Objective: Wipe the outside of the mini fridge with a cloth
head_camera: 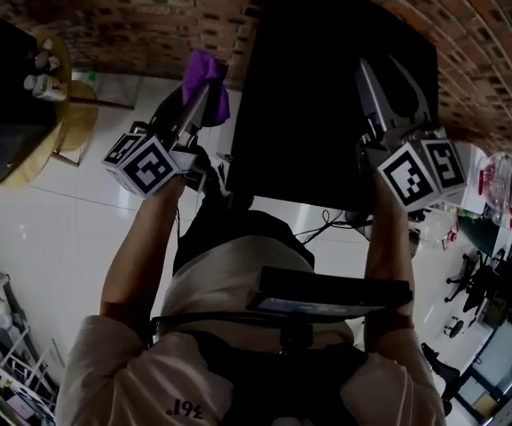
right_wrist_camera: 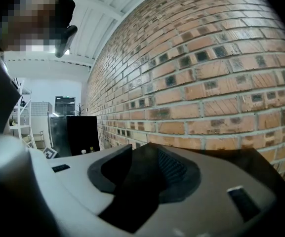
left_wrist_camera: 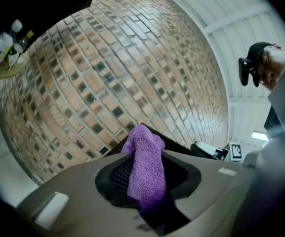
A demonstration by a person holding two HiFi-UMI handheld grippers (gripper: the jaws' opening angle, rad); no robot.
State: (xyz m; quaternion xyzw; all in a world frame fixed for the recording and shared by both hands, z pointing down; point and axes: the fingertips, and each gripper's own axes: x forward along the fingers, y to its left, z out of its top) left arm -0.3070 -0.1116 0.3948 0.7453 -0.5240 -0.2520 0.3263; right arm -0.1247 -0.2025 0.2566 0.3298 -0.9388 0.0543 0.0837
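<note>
Left gripper [head_camera: 204, 96] jaws clamp the purple cloth [head_camera: 204, 67], upper centre. Right gripper [head_camera: 380, 67] jaws stand apart, apparently empty, over the black mini fridge [head_camera: 309, 122].

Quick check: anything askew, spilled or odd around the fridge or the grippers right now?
Nothing stands out. The purple cloth is bunched but clamped in the left gripper, beside the left edge of the black mini fridge. The right gripper is open and empty over the fridge. No spills or damage show.
</note>
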